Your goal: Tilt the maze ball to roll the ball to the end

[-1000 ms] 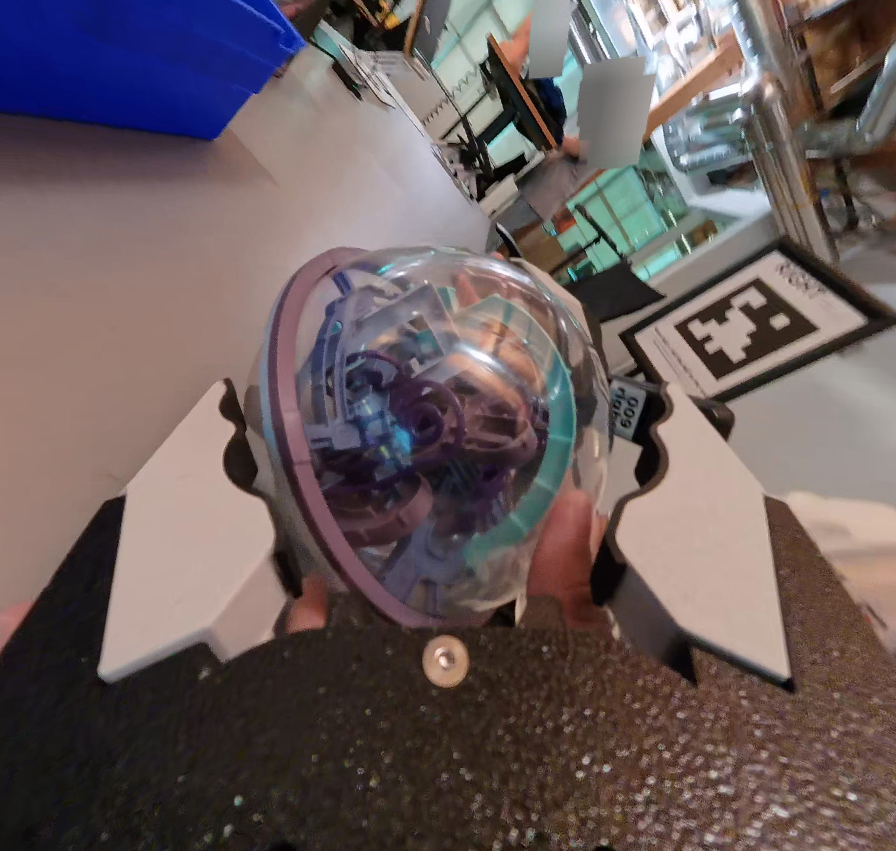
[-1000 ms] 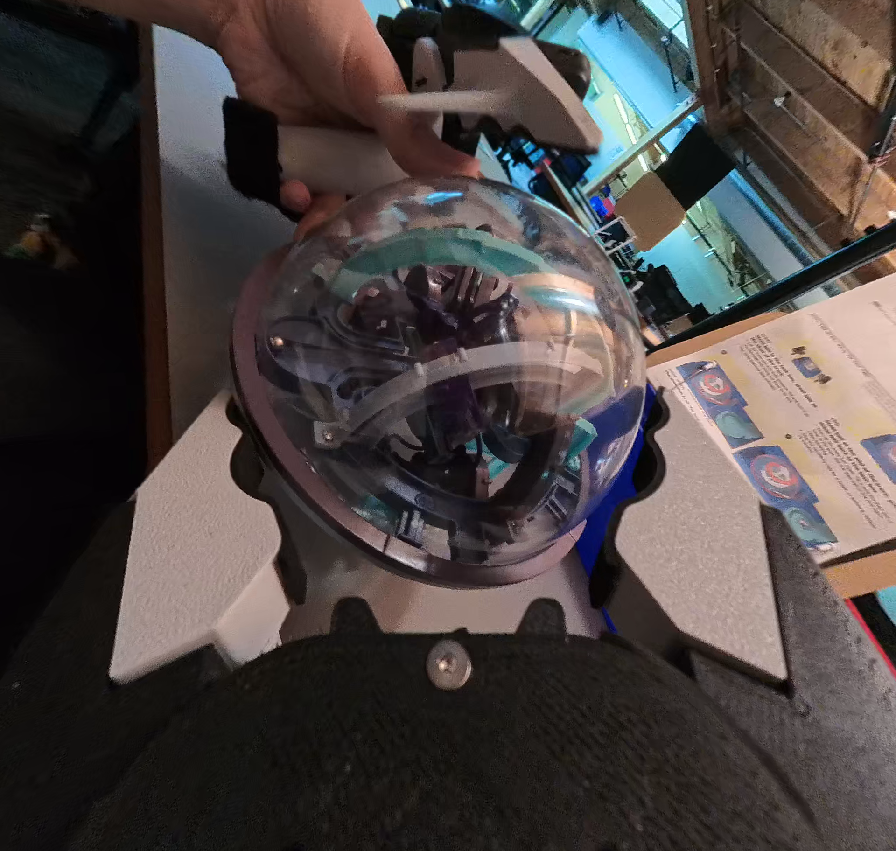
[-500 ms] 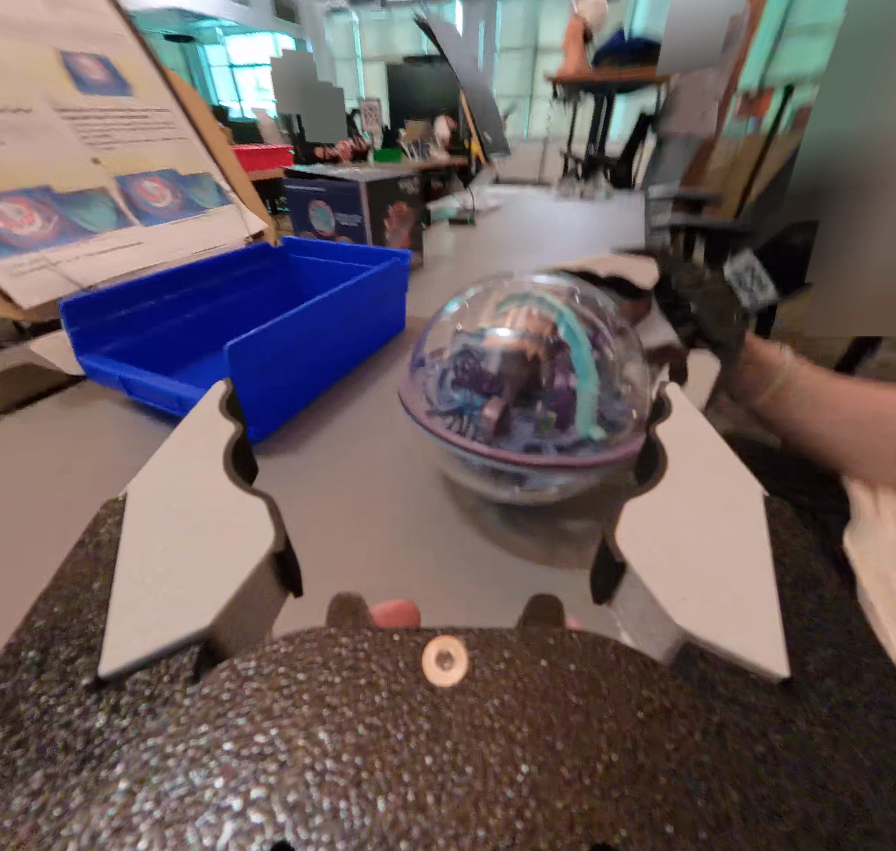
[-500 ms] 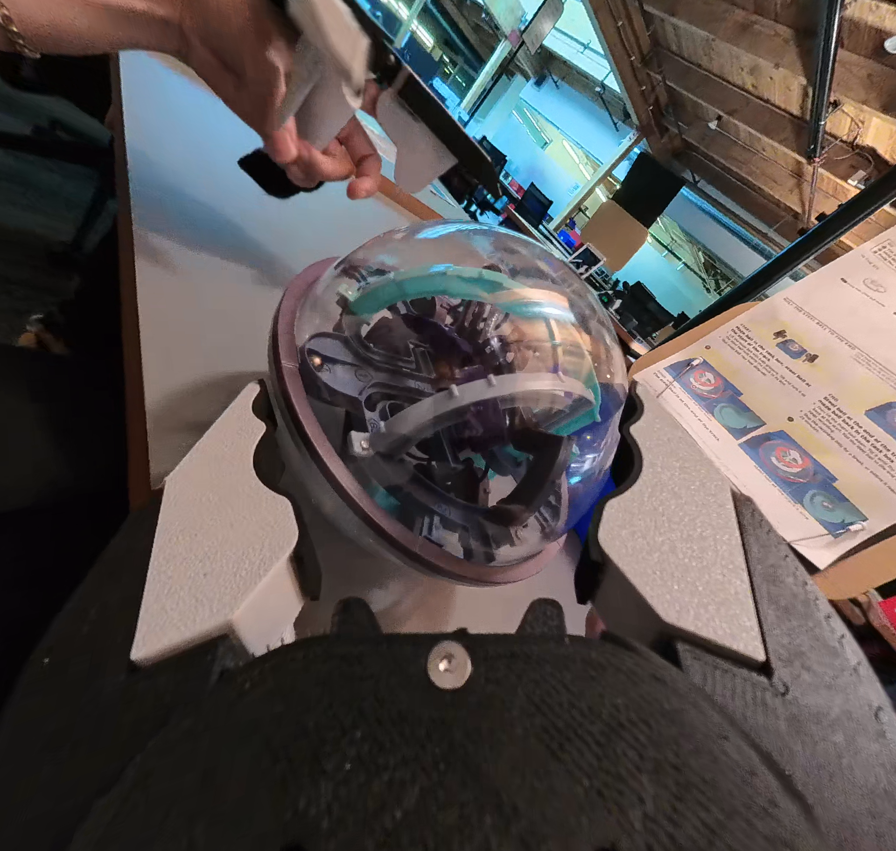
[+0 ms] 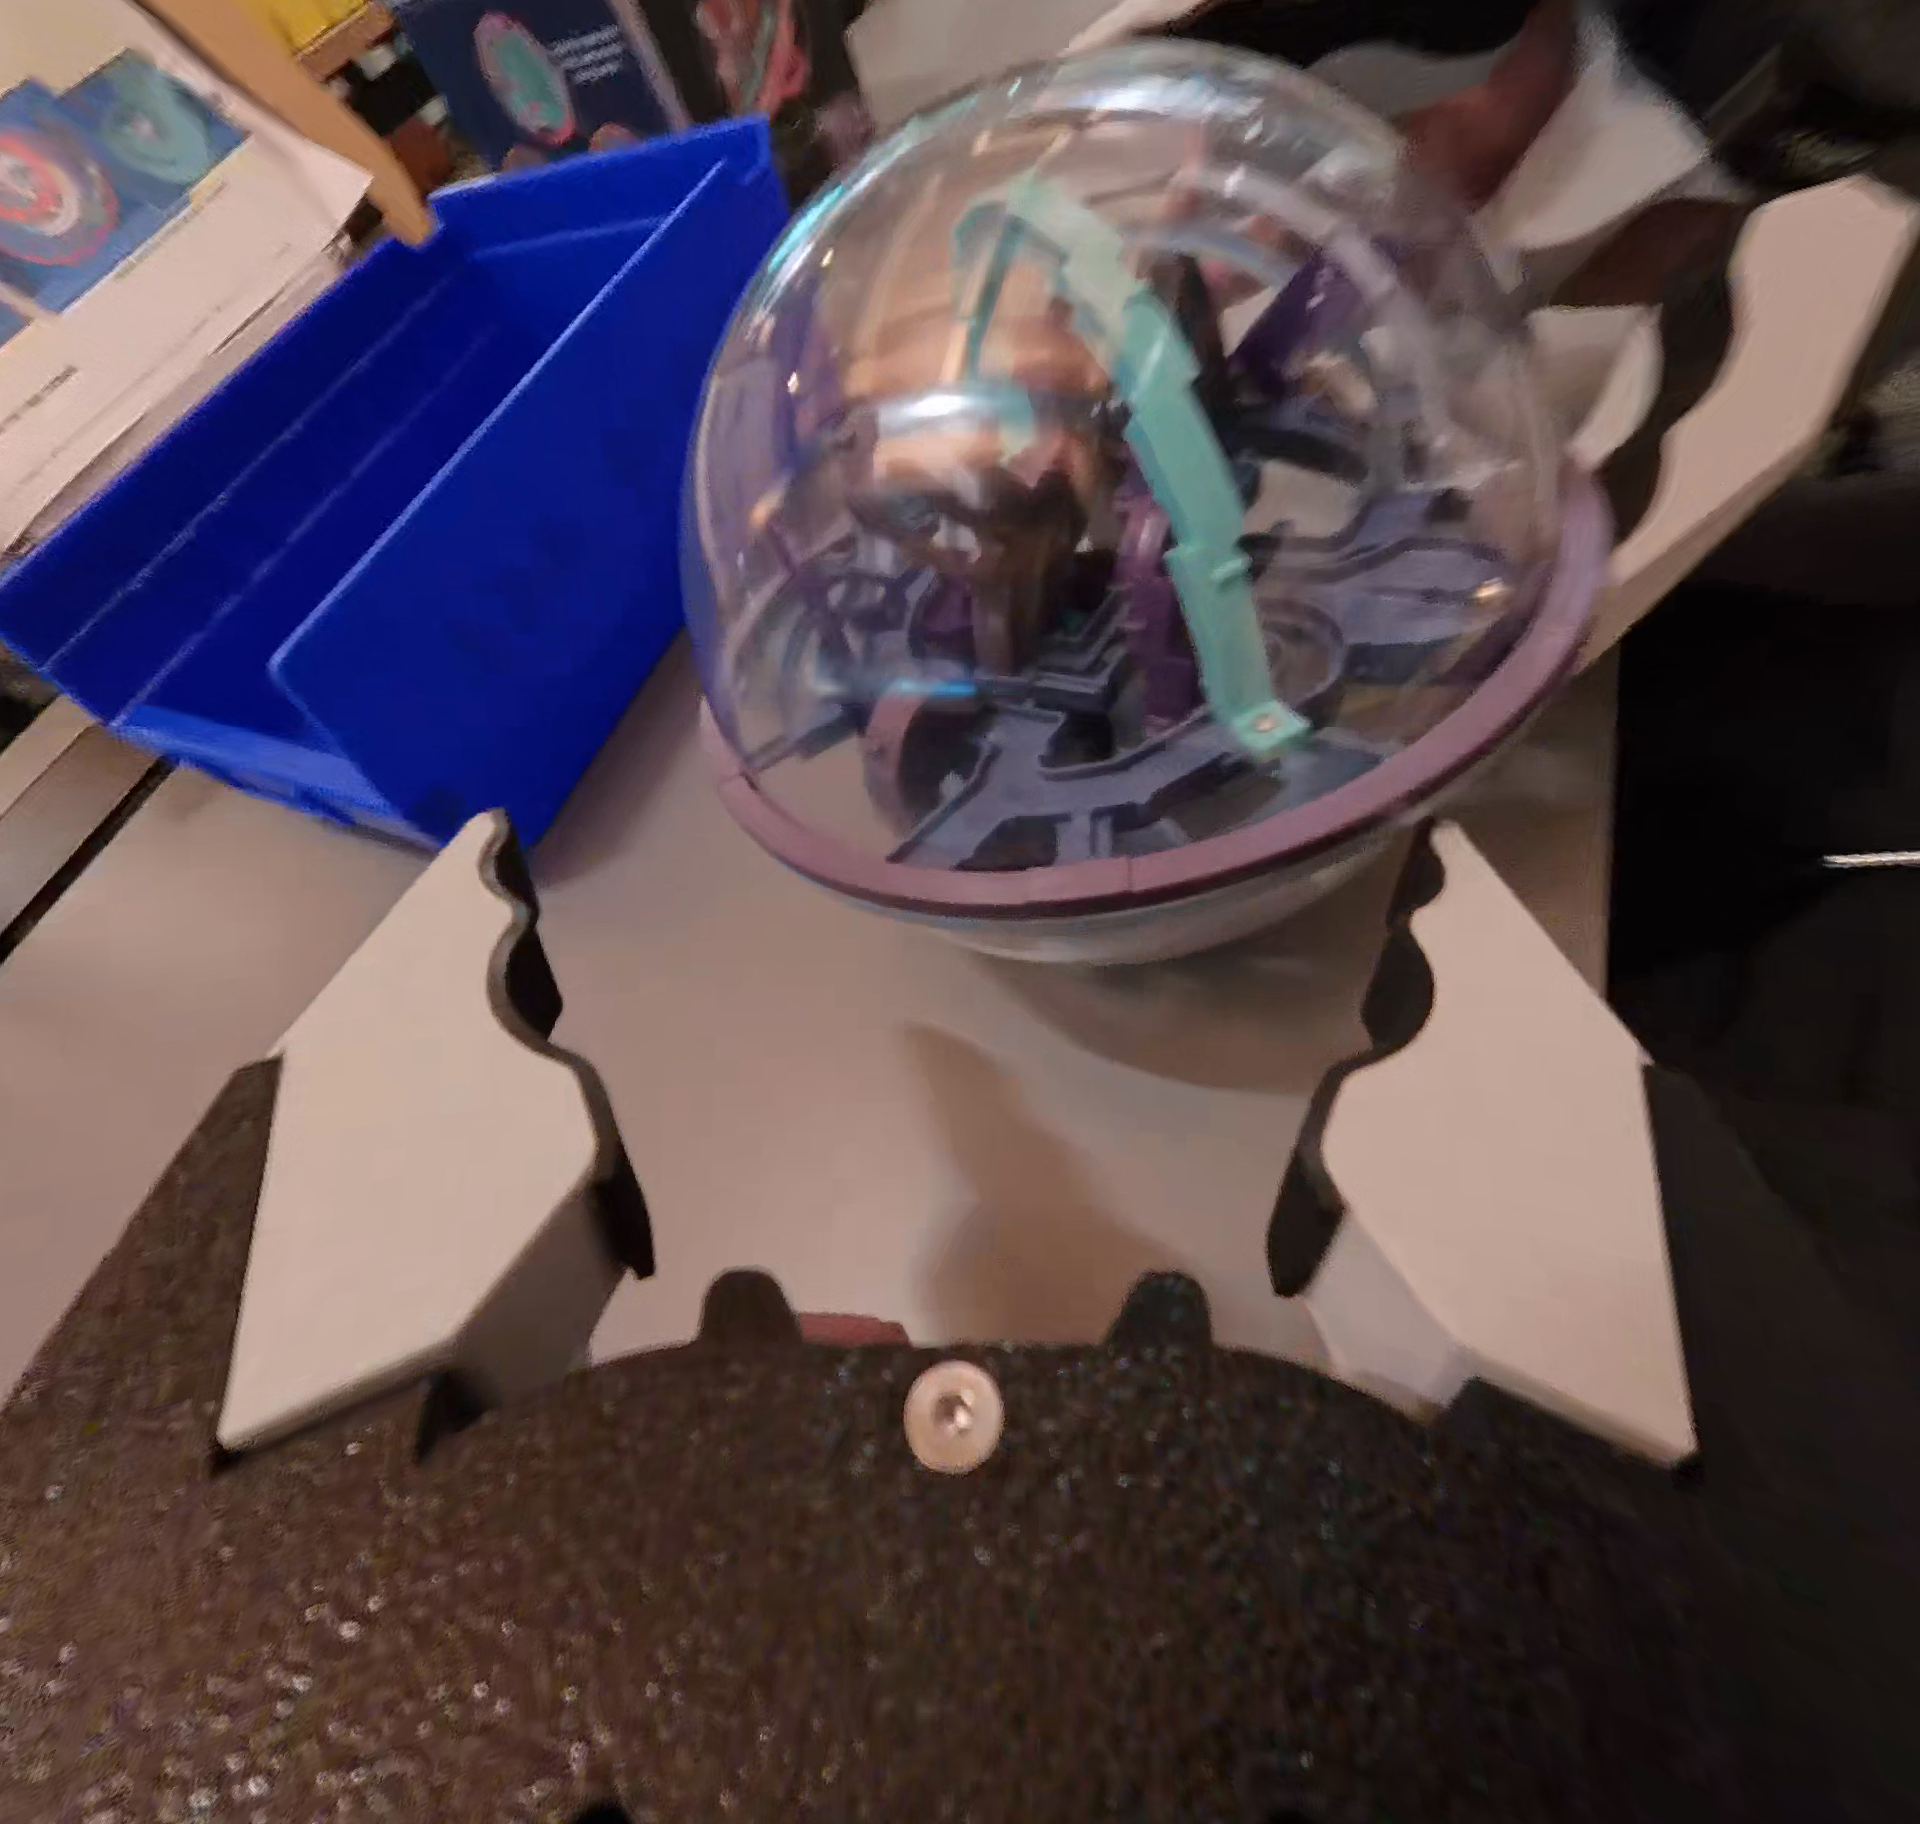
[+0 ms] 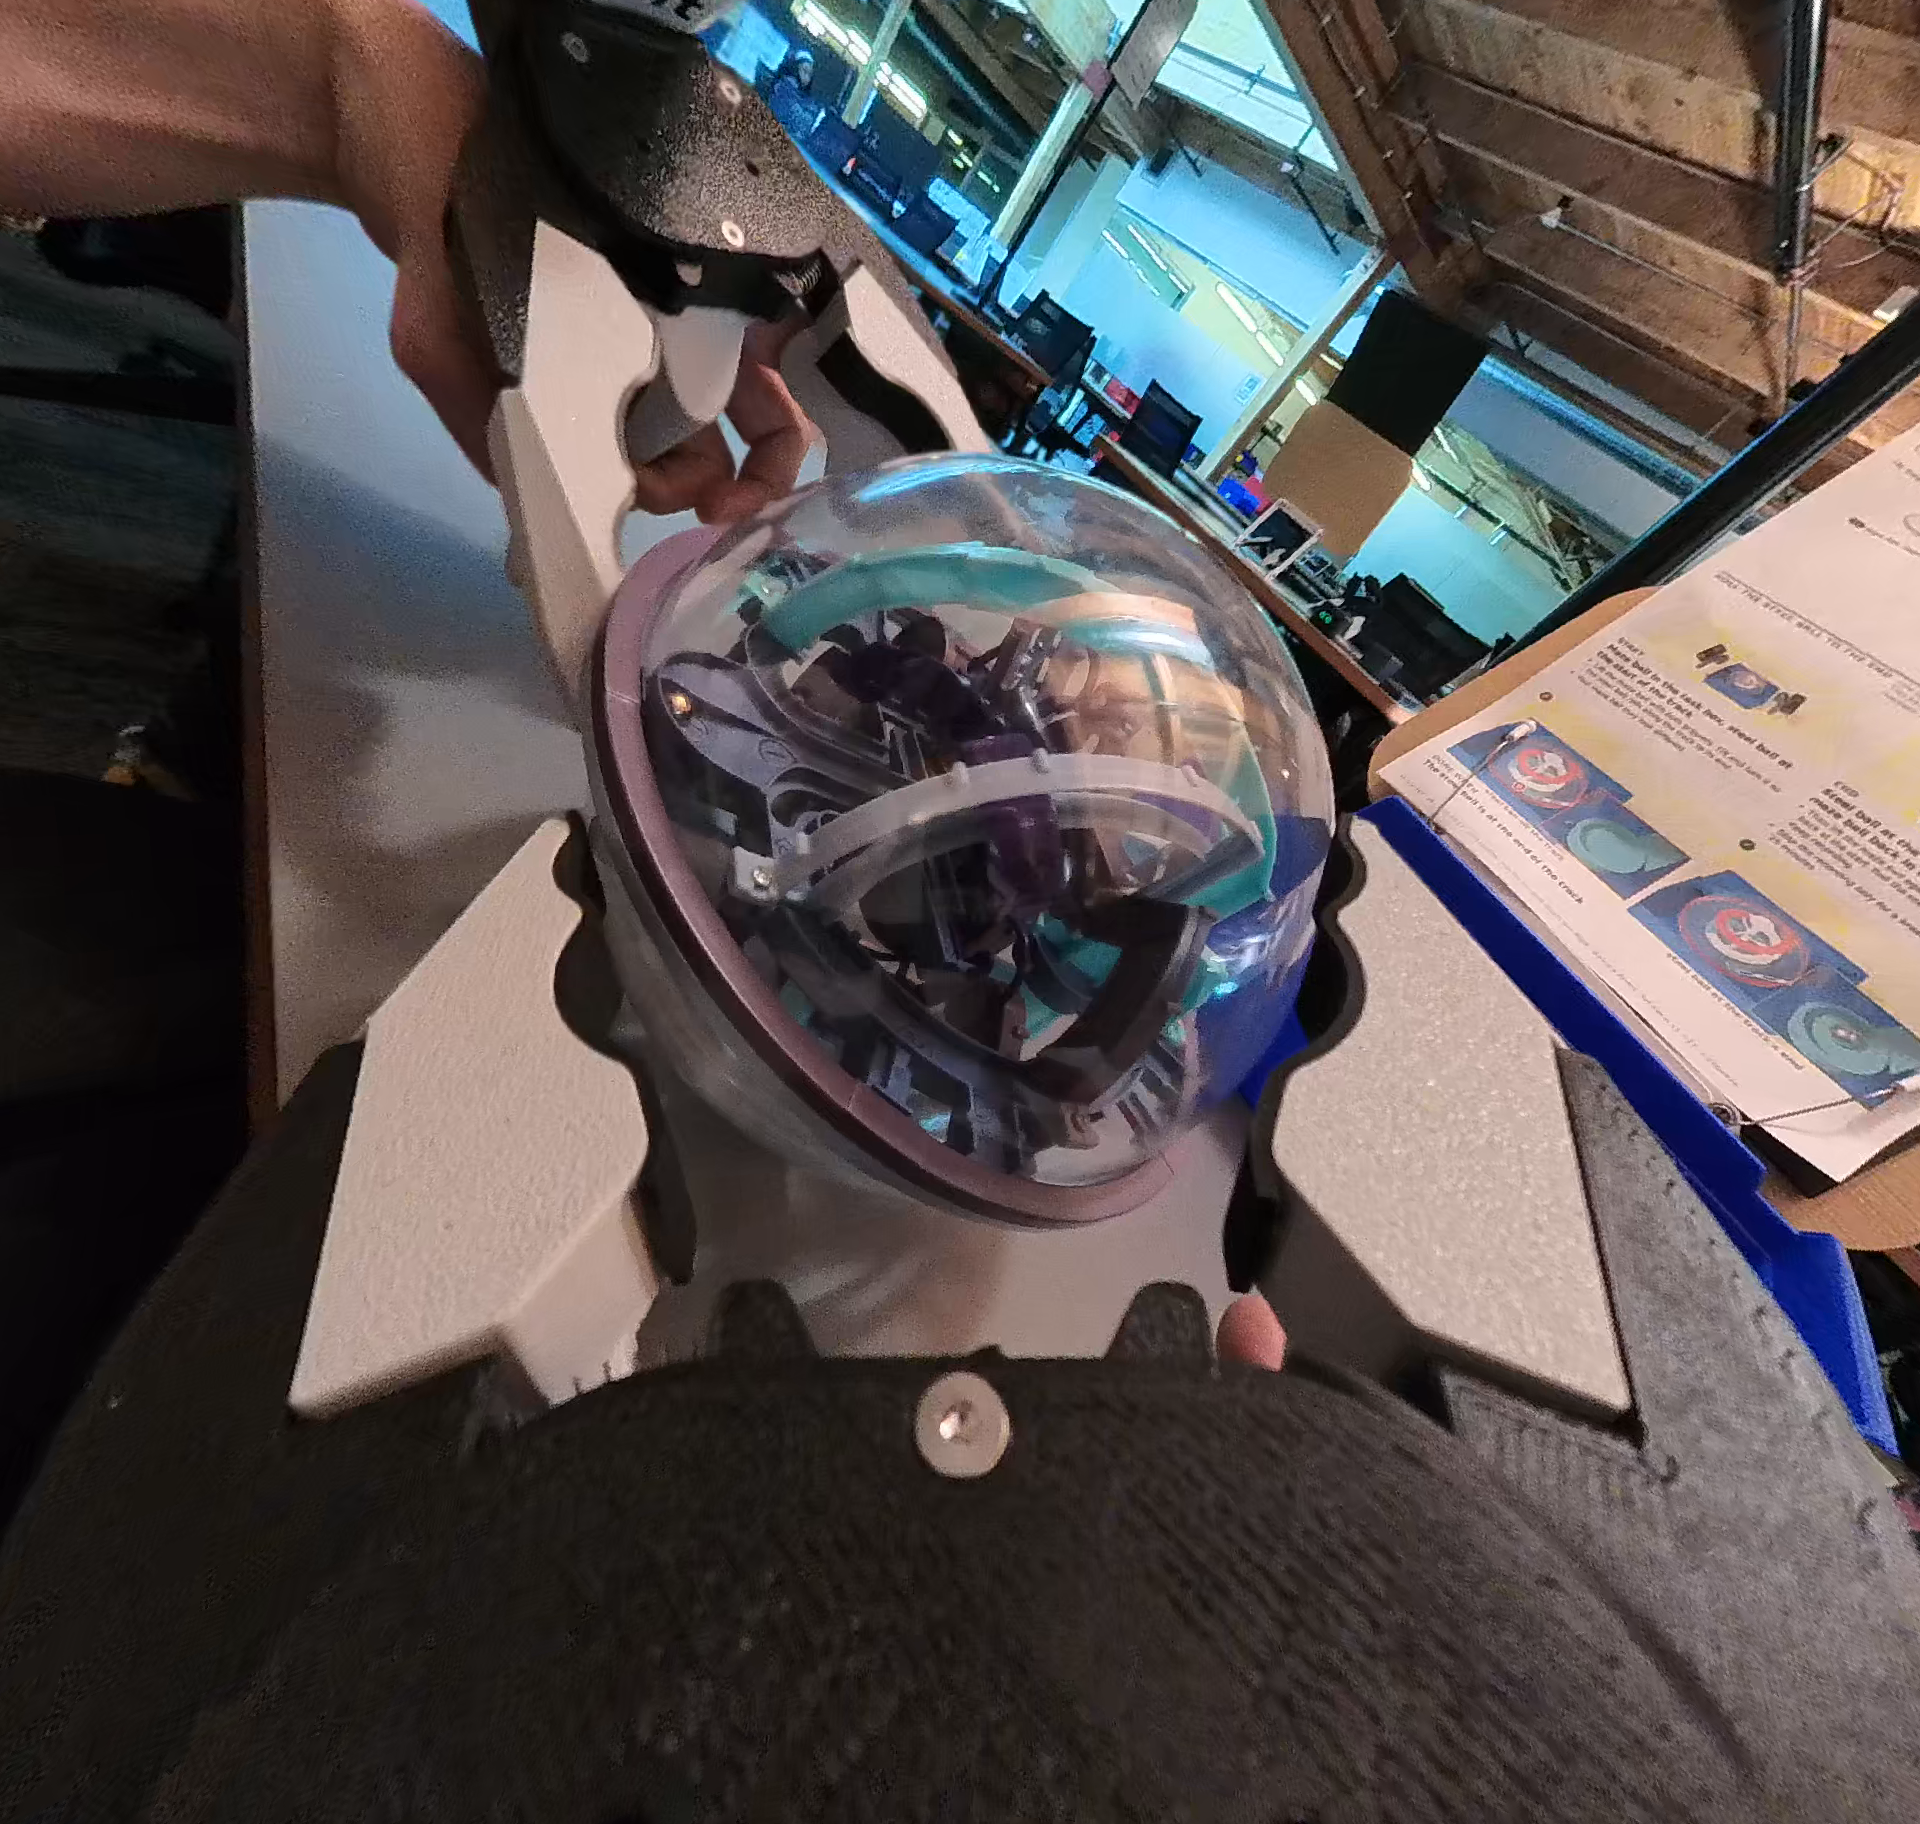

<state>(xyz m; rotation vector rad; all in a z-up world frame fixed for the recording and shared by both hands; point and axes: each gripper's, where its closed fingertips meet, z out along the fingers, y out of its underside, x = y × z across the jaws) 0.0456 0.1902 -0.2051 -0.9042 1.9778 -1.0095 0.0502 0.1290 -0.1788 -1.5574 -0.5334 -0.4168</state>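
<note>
Left wrist view. We see the maze ball (image 5: 1132, 517), a clear sphere with a purple equatorial band and teal and purple tracks inside, just above the grey table (image 5: 810, 1047) beside a blue bin (image 5: 416, 548). Our left gripper (image 5: 961, 943) stands wide open; the sphere sits ahead of its fingertips, with the right fingertip close under the band, and nothing is clamped. Beyond the ball, the right gripper's pale fingers (image 5: 1704, 403) flank it. The frame is motion-blurred.

Right wrist view. Here the right gripper (image 6: 961, 933) has the maze ball (image 6: 935, 818) between its fingers, the scalloped pads set against its sides near the band, which runs tilted. The left gripper (image 6: 727, 403), held in a hand (image 6: 436, 247), hovers open above the sphere. An instruction sheet (image 6: 1714, 839) on a cardboard flap lies over the bin.

We judge the shell light, rigid, smooth and slippery, likely to crack if squeezed hard; opposite sides near the band offer the surest hold. Only this view shows the grasp; only the left shows the ball clear of the table. We cannot locate the small inner ball.
</note>
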